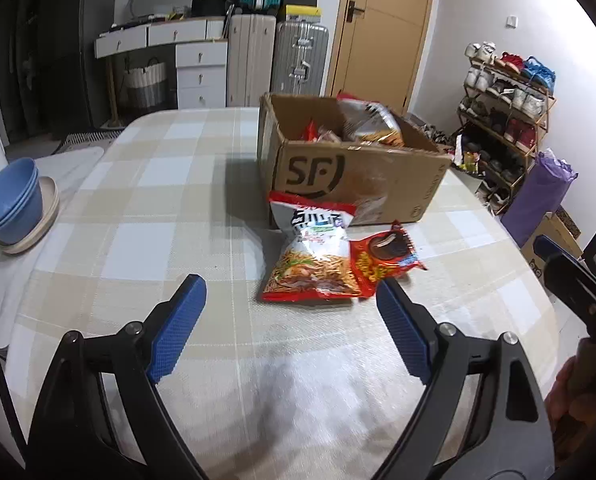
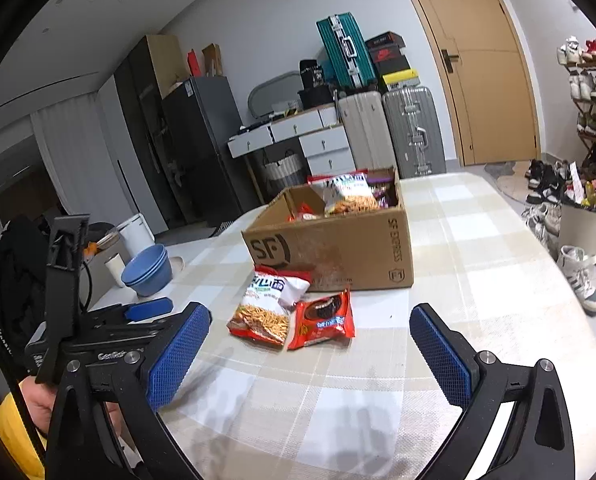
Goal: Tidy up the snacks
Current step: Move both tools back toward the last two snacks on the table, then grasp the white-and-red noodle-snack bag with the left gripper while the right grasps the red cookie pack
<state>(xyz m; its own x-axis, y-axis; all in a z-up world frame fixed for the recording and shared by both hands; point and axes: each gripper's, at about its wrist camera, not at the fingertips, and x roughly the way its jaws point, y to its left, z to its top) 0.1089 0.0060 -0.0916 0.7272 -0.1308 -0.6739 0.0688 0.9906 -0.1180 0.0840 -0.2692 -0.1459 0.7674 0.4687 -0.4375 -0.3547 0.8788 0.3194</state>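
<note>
A cardboard SF box [image 1: 350, 178] [image 2: 338, 244] stands on the checked table and holds several snack bags. In front of it lie a white-and-red noodle snack bag [image 1: 312, 258] [image 2: 268, 306] and a red cookie packet [image 1: 384, 260] [image 2: 324, 320], side by side and touching. My left gripper [image 1: 292, 320] is open and empty, just short of the two bags. It also shows at the left of the right wrist view [image 2: 148, 308]. My right gripper [image 2: 310, 354] is open and empty, a little before the bags; part of it shows at the right edge of the left wrist view [image 1: 570, 272].
Stacked blue bowls [image 1: 12, 208] [image 2: 148, 270] on a beige plate sit at the table's left edge. A shoe rack [image 1: 506, 120], a purple roll [image 1: 538, 196] and shoes on the floor [image 2: 578, 280] lie off the right side. Suitcases [image 1: 274, 56] and a door stand beyond.
</note>
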